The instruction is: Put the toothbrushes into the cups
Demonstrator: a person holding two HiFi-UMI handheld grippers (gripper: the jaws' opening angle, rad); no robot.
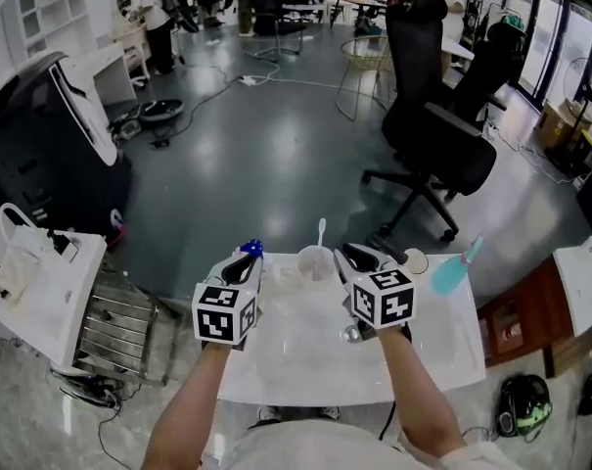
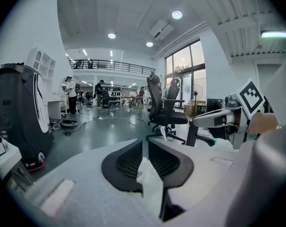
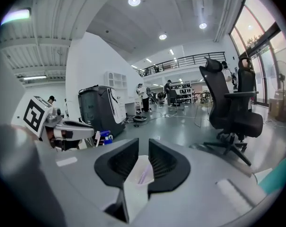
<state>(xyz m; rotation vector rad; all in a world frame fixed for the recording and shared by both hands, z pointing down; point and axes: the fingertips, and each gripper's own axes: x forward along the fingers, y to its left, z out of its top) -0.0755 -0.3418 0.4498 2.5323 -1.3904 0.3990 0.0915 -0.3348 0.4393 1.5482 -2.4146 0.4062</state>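
On the white table [image 1: 305, 365] stands a clear cup [image 1: 315, 265] with a white toothbrush [image 1: 321, 231] upright in it. At the table's right edge is a teal cup [image 1: 449, 276] with a teal stick [image 1: 472, 251] rising from it. Both grippers hover above the table, just short of the clear cup. My left gripper [image 1: 249, 256] [image 2: 145, 148] is shut on a pale toothbrush handle [image 2: 150, 174], and a blue end [image 1: 251, 248] shows at its tip. My right gripper [image 1: 354, 255] [image 3: 142, 148] is shut on a white toothbrush handle with a purple streak [image 3: 140, 174].
A black office chair [image 1: 432, 135] stands on the floor beyond the table. A large black machine [image 1: 41, 155] and a white cart [image 1: 41, 292] are at the left. A wooden cabinet [image 1: 516, 321] is at the right.
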